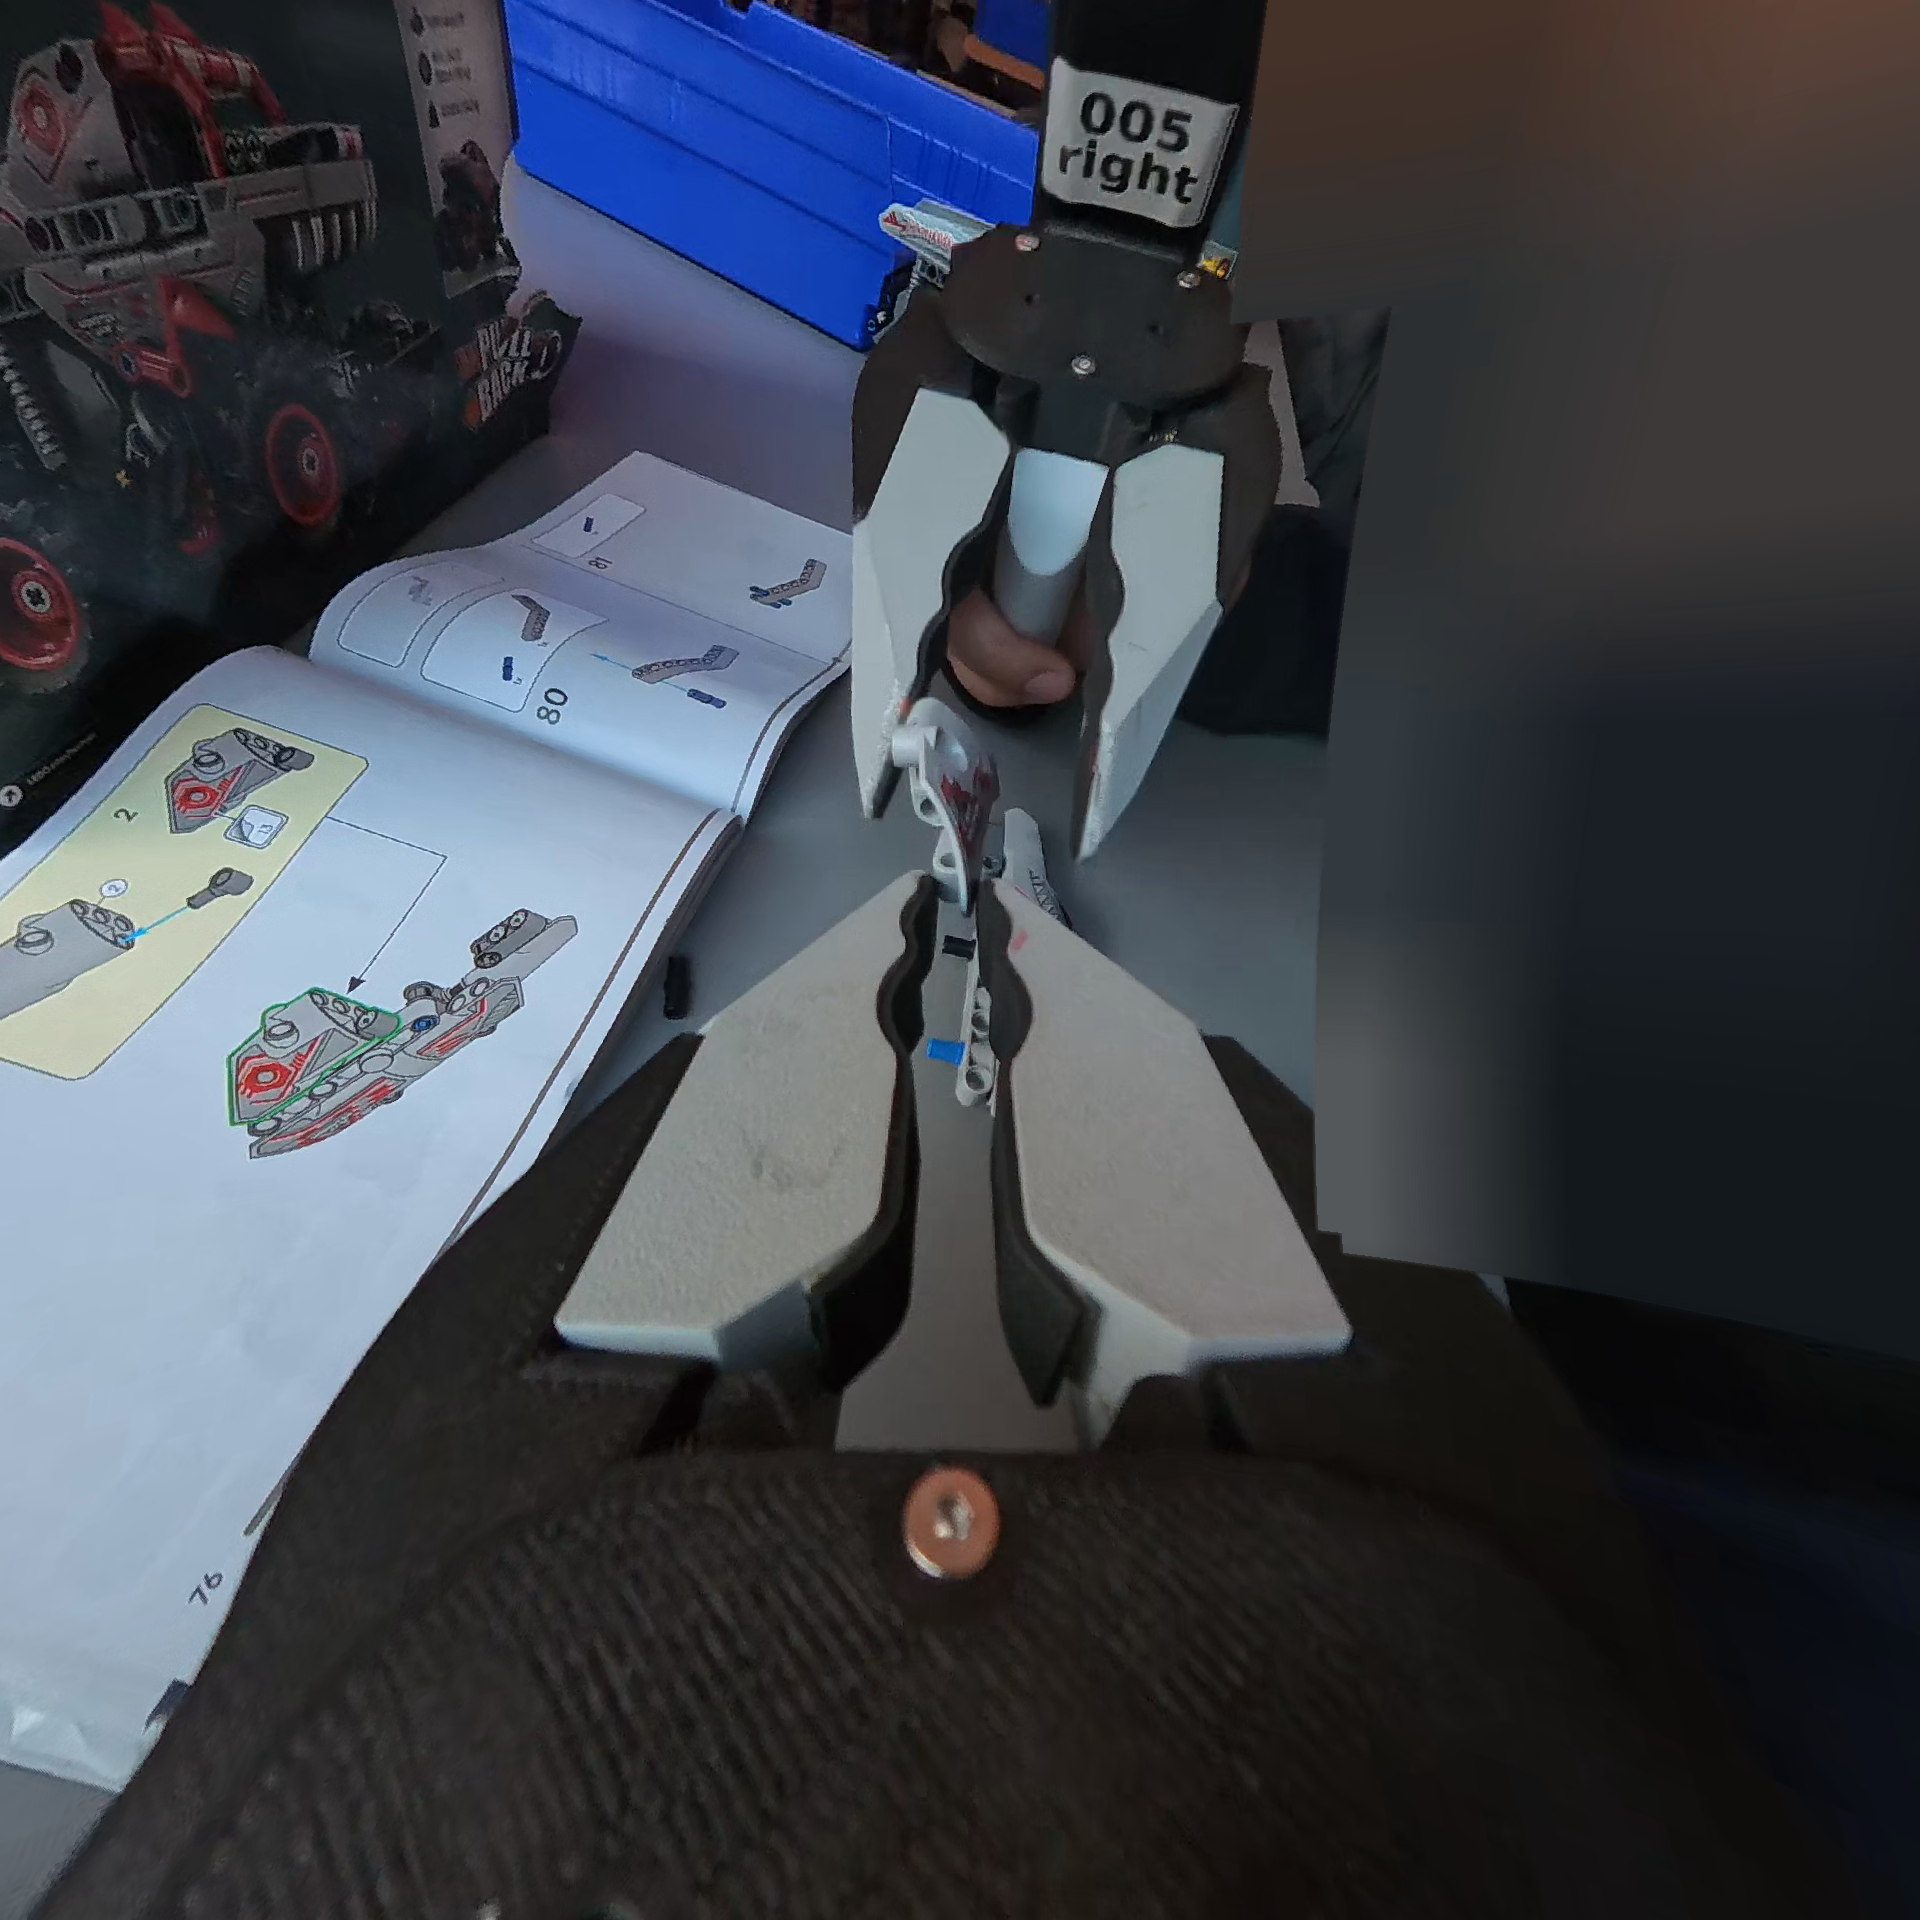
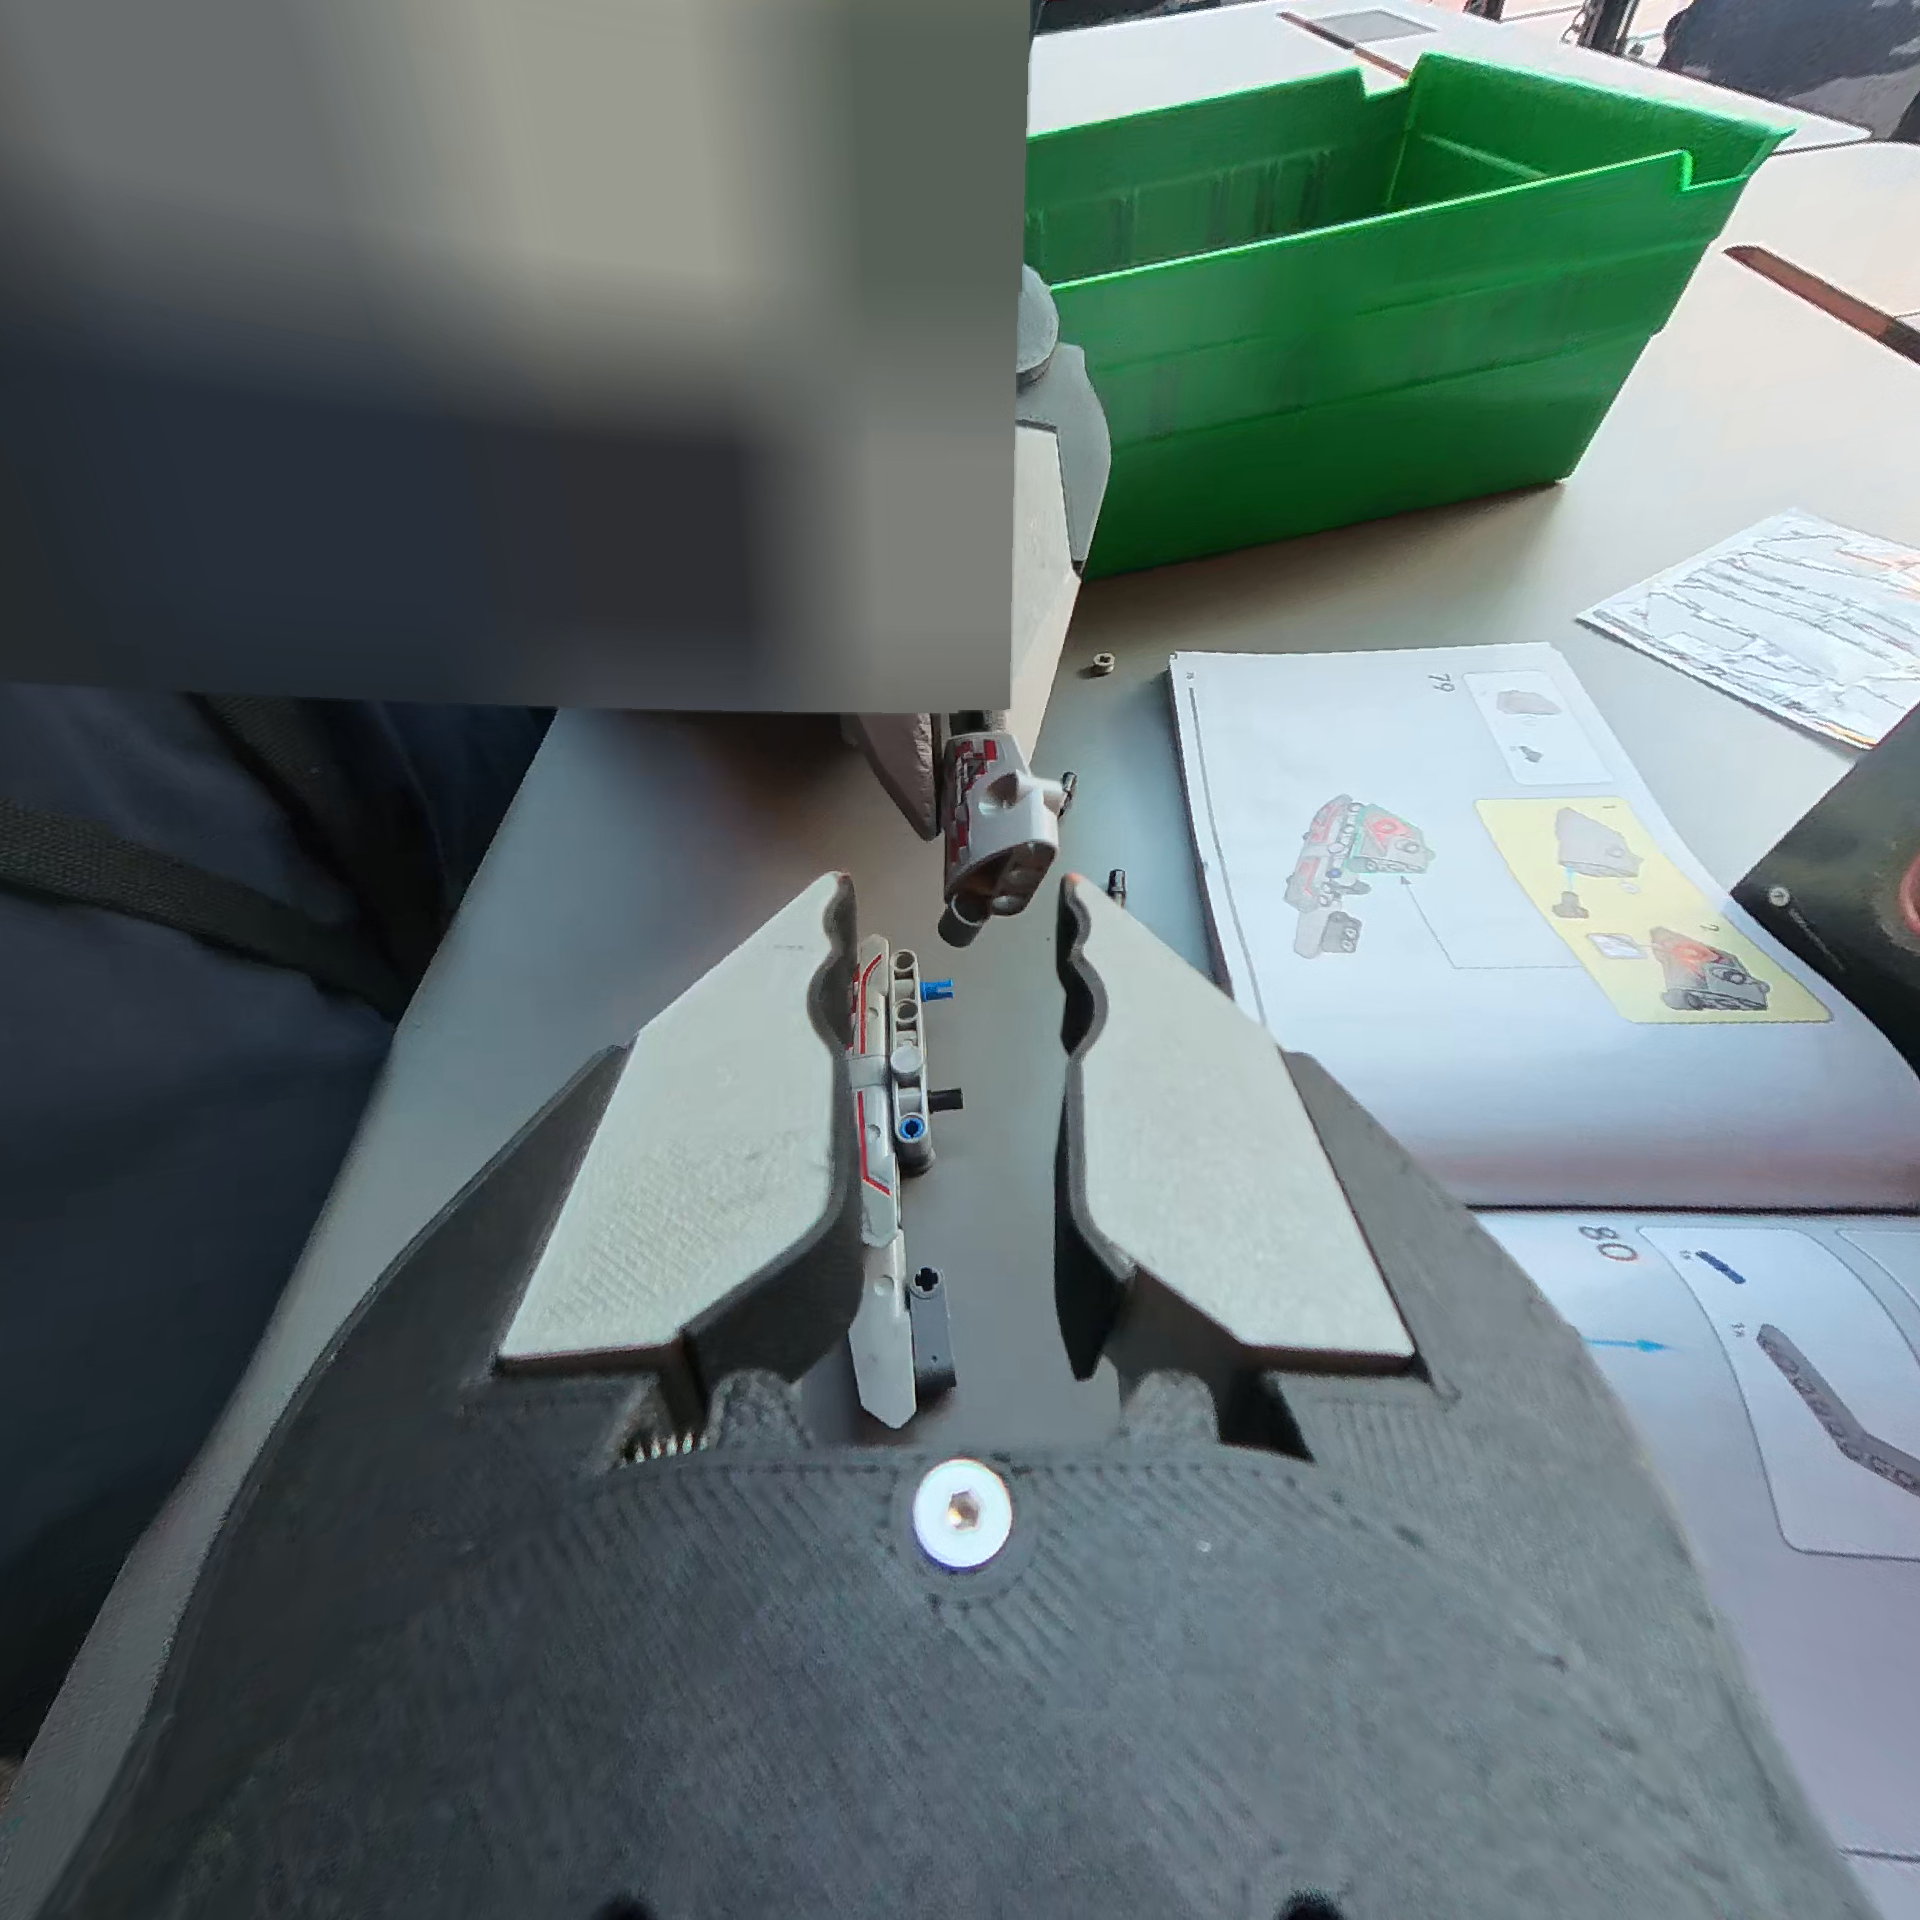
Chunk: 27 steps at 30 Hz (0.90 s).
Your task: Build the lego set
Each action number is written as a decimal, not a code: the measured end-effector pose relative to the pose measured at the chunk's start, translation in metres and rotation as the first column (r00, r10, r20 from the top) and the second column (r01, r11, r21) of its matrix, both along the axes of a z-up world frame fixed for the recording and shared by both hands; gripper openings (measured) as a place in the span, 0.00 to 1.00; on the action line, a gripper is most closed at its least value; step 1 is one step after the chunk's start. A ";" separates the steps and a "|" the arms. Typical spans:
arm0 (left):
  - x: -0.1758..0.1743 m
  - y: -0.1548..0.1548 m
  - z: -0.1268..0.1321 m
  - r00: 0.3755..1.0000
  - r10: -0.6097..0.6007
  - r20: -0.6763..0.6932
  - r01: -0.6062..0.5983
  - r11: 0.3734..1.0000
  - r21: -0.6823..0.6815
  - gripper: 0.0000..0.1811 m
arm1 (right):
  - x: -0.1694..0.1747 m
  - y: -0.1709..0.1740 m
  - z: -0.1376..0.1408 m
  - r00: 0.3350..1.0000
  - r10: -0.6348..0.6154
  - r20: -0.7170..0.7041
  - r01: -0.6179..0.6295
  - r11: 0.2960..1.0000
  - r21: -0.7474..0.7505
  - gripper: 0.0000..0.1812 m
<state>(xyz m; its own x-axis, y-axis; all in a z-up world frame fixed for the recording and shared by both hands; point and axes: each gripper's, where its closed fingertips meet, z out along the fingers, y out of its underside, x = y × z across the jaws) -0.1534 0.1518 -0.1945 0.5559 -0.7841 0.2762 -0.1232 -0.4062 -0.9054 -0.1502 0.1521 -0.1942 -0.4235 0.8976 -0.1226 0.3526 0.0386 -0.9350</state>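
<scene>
1. I see my left tongs (image 1: pixel 951 894) with pale, grainy matt fingers (image 1: pixel 790 1143) on a ridged black plastic body.
2. A shiny metal screw (image 2: pixel 961 1509) sits in my right tongs (image 2: pixel 956 899).
3. The lego panel (image 2: pixel 1000 842) is smooth grey plastic.
4. The booklet (image 1: pixel 312 1039) is smooth paper with a slight sheen.
5. The green bin (image 2: pixel 1351 343) is ribbed plastic.
6. The blue bin (image 1: pixel 748 156) is glossy plastic.
7. The table (image 2: pixel 644 831) looks smooth and matt.
</scene>
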 end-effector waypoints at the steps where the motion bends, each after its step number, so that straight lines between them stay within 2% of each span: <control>1: 0.000 0.000 0.000 1.000 0.000 -0.001 0.000 1.000 -0.001 0.03 | 0.000 0.001 0.001 1.000 -0.007 -0.003 0.007 1.000 0.002 0.19; 13: -0.001 0.002 -0.007 0.999 0.029 -0.040 -0.030 0.999 -0.013 0.02 | -0.001 0.009 0.001 1.000 -0.026 -0.014 0.025 0.999 -0.019 0.18; 15: -0.003 0.005 -0.012 0.993 0.045 -0.111 -0.041 0.998 0.041 0.02 | -0.001 0.007 0.003 1.000 -0.015 -0.020 0.014 0.999 -0.043 0.18; 18: 0.005 -0.001 -0.009 0.984 0.013 -0.180 0.014 0.989 0.149 0.02 | -0.001 0.007 0.007 1.000 -0.002 -0.030 -0.001 0.995 -0.097 0.18; 21: 0.007 -0.002 -0.004 0.962 0.039 -0.272 0.050 0.948 0.314 0.02 | 0.004 0.003 0.018 0.997 0.027 -0.072 -0.036 0.991 -0.131 0.09; 24: 0.011 -0.005 0.008 0.962 0.040 -0.270 0.086 0.894 0.439 0.02 | 0.008 -0.004 0.025 0.993 0.049 -0.107 -0.057 0.996 -0.074 0.07; 27: 0.011 -0.007 0.022 0.966 0.059 -0.252 0.084 0.852 0.517 0.02 | 0.008 -0.010 0.025 0.992 0.047 -0.119 -0.046 0.999 0.013 0.14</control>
